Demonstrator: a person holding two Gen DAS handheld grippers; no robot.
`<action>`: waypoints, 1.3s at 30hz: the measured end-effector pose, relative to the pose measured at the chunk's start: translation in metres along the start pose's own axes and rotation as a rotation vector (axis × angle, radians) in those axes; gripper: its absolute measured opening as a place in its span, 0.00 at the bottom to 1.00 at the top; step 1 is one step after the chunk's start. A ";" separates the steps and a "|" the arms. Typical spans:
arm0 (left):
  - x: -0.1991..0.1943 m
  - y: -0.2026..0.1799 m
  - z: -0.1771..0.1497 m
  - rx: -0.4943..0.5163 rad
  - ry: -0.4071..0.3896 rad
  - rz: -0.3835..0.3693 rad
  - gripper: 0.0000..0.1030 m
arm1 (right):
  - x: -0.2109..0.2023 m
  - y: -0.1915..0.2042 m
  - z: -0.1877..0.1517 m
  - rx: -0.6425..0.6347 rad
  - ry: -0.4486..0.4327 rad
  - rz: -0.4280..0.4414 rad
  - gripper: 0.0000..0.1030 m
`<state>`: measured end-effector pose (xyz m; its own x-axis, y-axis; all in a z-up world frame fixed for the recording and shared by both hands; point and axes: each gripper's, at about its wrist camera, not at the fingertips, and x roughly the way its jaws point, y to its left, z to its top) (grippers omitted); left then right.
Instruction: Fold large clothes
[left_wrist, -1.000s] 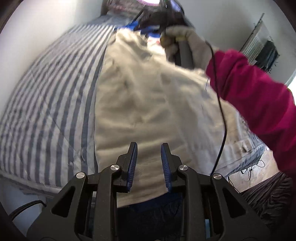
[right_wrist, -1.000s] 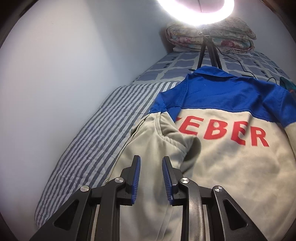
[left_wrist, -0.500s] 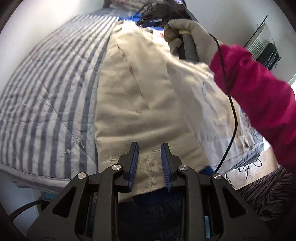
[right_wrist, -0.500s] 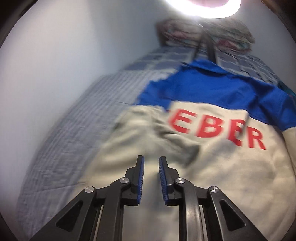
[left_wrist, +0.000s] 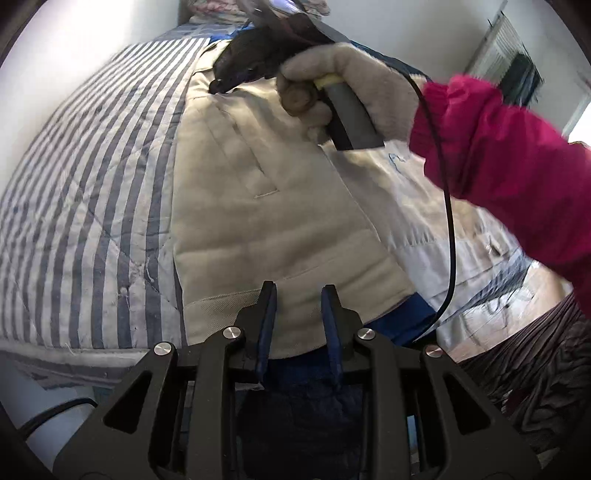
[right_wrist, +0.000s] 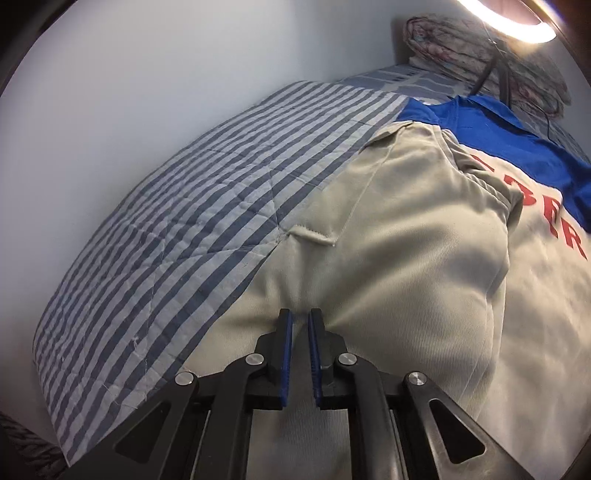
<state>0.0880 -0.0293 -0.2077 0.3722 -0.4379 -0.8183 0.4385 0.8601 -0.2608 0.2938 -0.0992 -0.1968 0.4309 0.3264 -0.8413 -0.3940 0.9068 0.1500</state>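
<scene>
Ahead of the left gripper, whose black frame carries blue finger pads, lies a beige jacket with a dark blue band at the hem nearest the claw. Left of it spreads a quilt striped grey-blue and white. Up and to the right, a hand in a pale grey glove extends from a magenta sleeve, with a black cable hanging down.

Beyond the right gripper, also black with blue pads, the jacket is beige, with a bright blue yoke and red letters at far right. The striped quilt fills the left, against a plain whitish wall.
</scene>
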 end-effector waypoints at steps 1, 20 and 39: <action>-0.001 -0.002 0.000 0.009 0.000 0.008 0.25 | -0.003 -0.002 0.001 0.019 0.003 0.002 0.05; -0.147 0.027 0.051 -0.121 -0.352 -0.009 0.25 | -0.277 -0.032 -0.109 0.152 -0.308 -0.018 0.36; -0.063 -0.063 0.136 0.020 -0.190 -0.154 0.68 | -0.379 -0.204 -0.271 0.556 -0.381 -0.322 0.63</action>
<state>0.1486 -0.0917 -0.0700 0.4463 -0.6066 -0.6579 0.5175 0.7747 -0.3633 -0.0085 -0.4804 -0.0496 0.7471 0.0003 -0.6647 0.2239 0.9414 0.2521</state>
